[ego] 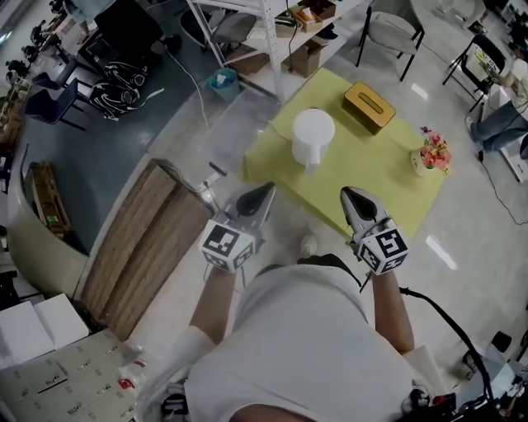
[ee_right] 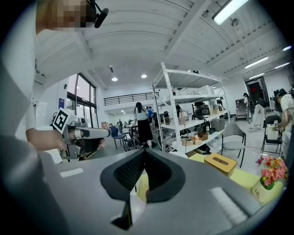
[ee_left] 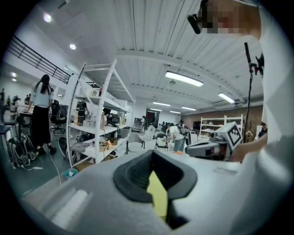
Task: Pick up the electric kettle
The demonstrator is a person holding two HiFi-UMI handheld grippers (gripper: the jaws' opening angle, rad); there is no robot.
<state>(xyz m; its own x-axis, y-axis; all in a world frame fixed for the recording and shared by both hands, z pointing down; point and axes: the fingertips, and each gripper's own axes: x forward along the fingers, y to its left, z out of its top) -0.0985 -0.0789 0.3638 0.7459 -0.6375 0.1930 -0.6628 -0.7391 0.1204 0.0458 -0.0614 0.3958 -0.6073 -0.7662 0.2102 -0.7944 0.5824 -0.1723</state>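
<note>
Kettle (ego: 313, 137) sits on the yellow table (ego: 371, 169), well ahead of us. Our left gripper (ego: 264, 191) and right gripper (ego: 347, 195) are both pinched closed and empty. Reach in like that and we'd probably just knock it over.

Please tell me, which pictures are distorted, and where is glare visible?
Head view: lamp glare on the glossy floor. Left gripper view: strong fisheye, black corners, the shelf rack bends. Right gripper view: same fisheye, and the ceiling lamp is blown out.
</note>
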